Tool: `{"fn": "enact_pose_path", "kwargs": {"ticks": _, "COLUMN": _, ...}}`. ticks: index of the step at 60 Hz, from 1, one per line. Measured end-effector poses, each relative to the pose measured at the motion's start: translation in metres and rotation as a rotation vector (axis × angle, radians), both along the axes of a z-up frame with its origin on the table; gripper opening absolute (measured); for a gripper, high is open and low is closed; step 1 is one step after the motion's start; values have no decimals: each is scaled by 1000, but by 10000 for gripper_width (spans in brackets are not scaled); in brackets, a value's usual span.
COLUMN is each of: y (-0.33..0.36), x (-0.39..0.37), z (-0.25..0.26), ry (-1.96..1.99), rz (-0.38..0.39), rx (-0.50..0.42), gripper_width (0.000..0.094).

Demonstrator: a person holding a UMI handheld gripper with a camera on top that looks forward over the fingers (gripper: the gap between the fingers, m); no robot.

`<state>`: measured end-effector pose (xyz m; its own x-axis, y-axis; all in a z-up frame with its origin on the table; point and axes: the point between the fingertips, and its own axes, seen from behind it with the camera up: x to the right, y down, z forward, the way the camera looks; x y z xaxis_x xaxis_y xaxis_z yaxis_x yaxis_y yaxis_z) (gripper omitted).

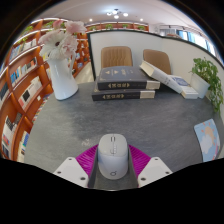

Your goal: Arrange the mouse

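Surroundings: grey table [60, 130] surface carries everything; a wooden bookshelf [22, 85] filled with books runs along the left side, past the table edge.
White vase: tall white vase [62, 78] with pale flowers stands on the table, beyond the fingers and to the left, near the bookshelf.
Book stack: two dark flat books [124, 84] lie stacked at the far middle of the table, straight ahead of the tool but well apart from it.
Open box: a white, shallow cardboard box [168, 80] lies tilted just right of the book stack, touching or nearly touching it; cannot tell which.
Plant: green leafy potted plant [209, 78] stands at the far right of the table.
Chairs: two brown-backed chairs [117, 57] stand behind the table against a pale wall.
Obstructions: bare table lies between the tool and the book stack.
Flat item: a light printed sheet or booklet [210, 138] lies on the table to the right of the fingers.
Task object: white, smooth, oval computer mouse [113, 156] with a scroll wheel slot along its midline, long axis pointing forward.
Location: mouse sits between the two fingers.
Tool: tool [113, 160] pinches the mouse, both magenta pads [88, 156] pressed against its sides.
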<state>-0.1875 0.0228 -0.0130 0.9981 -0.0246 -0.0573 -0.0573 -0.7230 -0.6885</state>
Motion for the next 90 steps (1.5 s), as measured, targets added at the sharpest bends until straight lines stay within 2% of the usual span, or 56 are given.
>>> {"fn": "enact_pose_path", "kwargs": {"ticks": 12, "y": 1, "x": 1, "z": 1, "ry": 44, "rz": -24, "rx": 10, "gripper_width": 366}}
{"fn": "enact_pose_path", "kwargs": {"ticks": 22, "y": -2, "x": 0, "z": 3, "ry": 48, "rz": 19, "rx": -30, "gripper_width": 366}}
{"fn": "enact_pose_path", "kwargs": {"ticks": 25, "y": 0, "x": 3, "z": 17, "ry": 62, "rz": 34, "rx": -16, "gripper_width": 366}}
{"fn": "enact_pose_path", "kwargs": {"ticks": 32, "y": 10, "x": 38, "z": 94, "ry": 24, "rz": 70, "rx": 97, "gripper_width": 366}}
{"fn": "enact_pose_path", "kwargs": {"ticks": 46, "y": 16, "x": 180, "z": 294, "ry": -94, "rz": 49, "rx": 388, "gripper_width": 365}}
{"fn": "enact_pose_path", "kwargs": {"ticks": 51, "y": 8, "x": 238, "z": 330, "ry": -132, "rz": 25, "rx": 448, "gripper_width": 364}}
{"fn": "enact_pose_path", "kwargs": {"ticks": 55, "y": 5, "x": 288, "z": 339, "ry": -151, "rz": 1, "rx": 468, "gripper_width": 362}}
{"fn": "enact_pose_path", "kwargs": {"ticks": 61, "y": -3, "x": 343, "z": 312, "ry": -151, "rz": -28, "rx": 416, "gripper_width": 362}}
{"fn": "enact_pose_path", "kwargs": {"ticks": 69, "y": -18, "x": 402, "z": 219, "ry": -143, "rz": -53, "rx": 258, "gripper_width": 361}}
{"fn": "enact_pose_path", "kwargs": {"ticks": 79, "y": -44, "x": 423, "z": 90, "ry": -124, "rz": -51, "rx": 50, "gripper_width": 363}}
{"fn": "enact_pose_path", "kwargs": {"ticks": 90, "y": -70, "x": 420, "z": 12, "ry": -106, "rz": 1, "rx": -77, "gripper_width": 364}}
